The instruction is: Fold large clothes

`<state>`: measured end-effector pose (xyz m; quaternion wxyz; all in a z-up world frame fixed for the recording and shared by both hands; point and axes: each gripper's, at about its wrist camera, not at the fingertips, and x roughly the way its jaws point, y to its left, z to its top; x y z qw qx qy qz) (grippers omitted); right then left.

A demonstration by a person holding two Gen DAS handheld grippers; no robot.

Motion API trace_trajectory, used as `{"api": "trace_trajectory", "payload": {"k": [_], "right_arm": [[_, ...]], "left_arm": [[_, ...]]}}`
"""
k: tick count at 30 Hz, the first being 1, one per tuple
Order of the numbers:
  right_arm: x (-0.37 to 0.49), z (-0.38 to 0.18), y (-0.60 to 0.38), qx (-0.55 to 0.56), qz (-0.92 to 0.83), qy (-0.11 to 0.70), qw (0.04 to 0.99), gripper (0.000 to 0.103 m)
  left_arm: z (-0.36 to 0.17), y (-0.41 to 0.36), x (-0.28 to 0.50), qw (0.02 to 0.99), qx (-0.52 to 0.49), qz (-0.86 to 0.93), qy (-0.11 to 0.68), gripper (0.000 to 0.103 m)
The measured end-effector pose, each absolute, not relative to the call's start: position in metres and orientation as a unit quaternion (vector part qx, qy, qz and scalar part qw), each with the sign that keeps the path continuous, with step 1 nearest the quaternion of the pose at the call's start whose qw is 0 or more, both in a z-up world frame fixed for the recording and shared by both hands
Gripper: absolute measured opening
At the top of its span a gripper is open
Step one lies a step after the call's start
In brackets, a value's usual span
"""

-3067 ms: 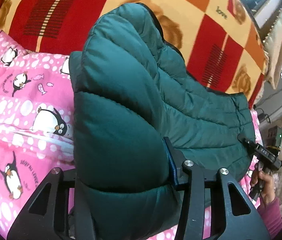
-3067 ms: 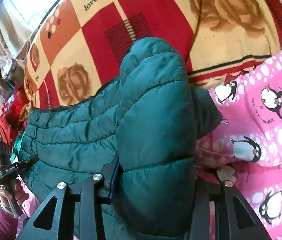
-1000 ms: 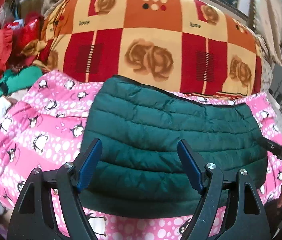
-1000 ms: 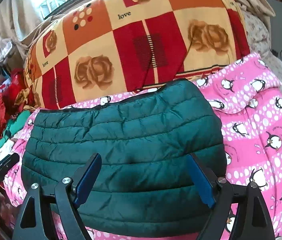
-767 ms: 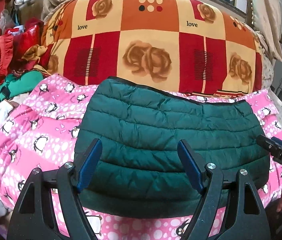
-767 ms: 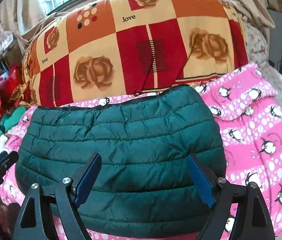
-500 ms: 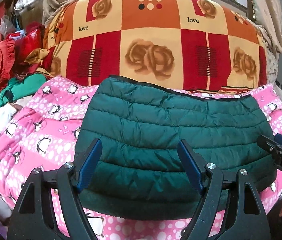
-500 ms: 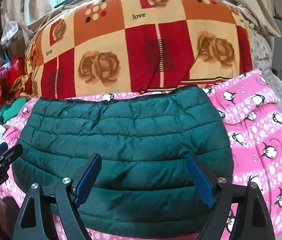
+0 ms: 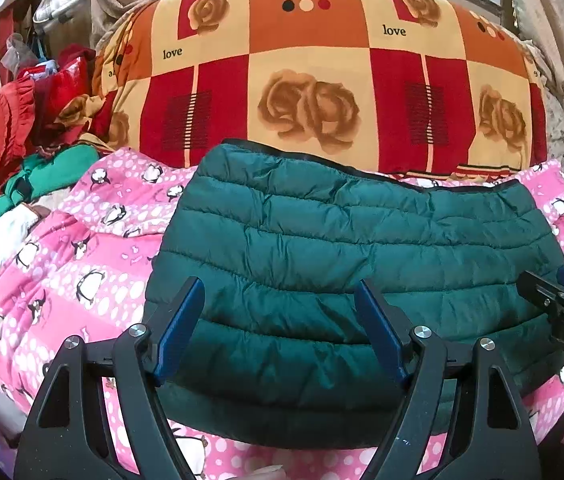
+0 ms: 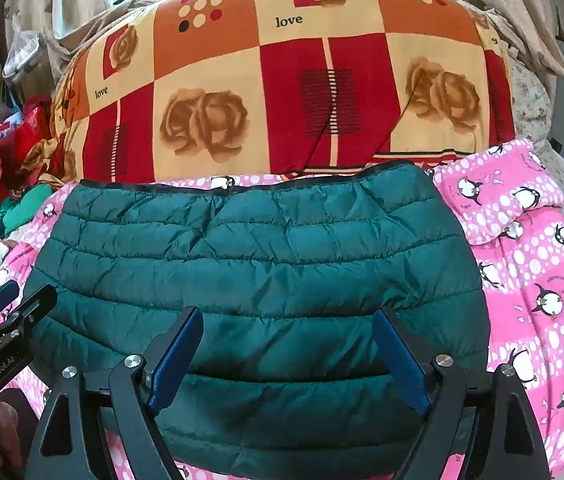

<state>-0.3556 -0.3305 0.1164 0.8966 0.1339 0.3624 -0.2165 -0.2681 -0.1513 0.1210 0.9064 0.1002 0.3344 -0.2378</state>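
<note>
A dark green quilted puffer jacket (image 9: 342, 248) lies folded flat on a pink penguin-print blanket (image 9: 81, 272); it also shows in the right wrist view (image 10: 257, 264). My left gripper (image 9: 282, 332) is open and empty, held above the jacket's near left part. My right gripper (image 10: 286, 356) is open and empty above the jacket's near edge. The right gripper also shows at the right edge of the left wrist view (image 9: 562, 304), and the left gripper shows at the left edge of the right wrist view (image 10: 5, 316).
A large rolled quilt (image 9: 322, 80) with red, orange and cream squares and roses lies behind the jacket. A heap of red and green clothes (image 9: 33, 128) is at the far left. The pink blanket (image 10: 534, 272) spreads to the right.
About three seconds ago both grippers were shut on the jacket and lifting it. They have let go, and the jacket lies flat. Over the last second both grippers have drawn back slightly.
</note>
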Motion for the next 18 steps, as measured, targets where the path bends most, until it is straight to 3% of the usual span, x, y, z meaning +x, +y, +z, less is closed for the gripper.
{"api": "trace_trajectory", "payload": {"k": [18], "right_arm": [[-0.348,0.11,-0.333,0.126,-0.218,0.369,0.895,0.085]], "left_arm": [[0.109,-0.154,-0.256,0.905,0.097,-0.228,0.345,0.078]]}}
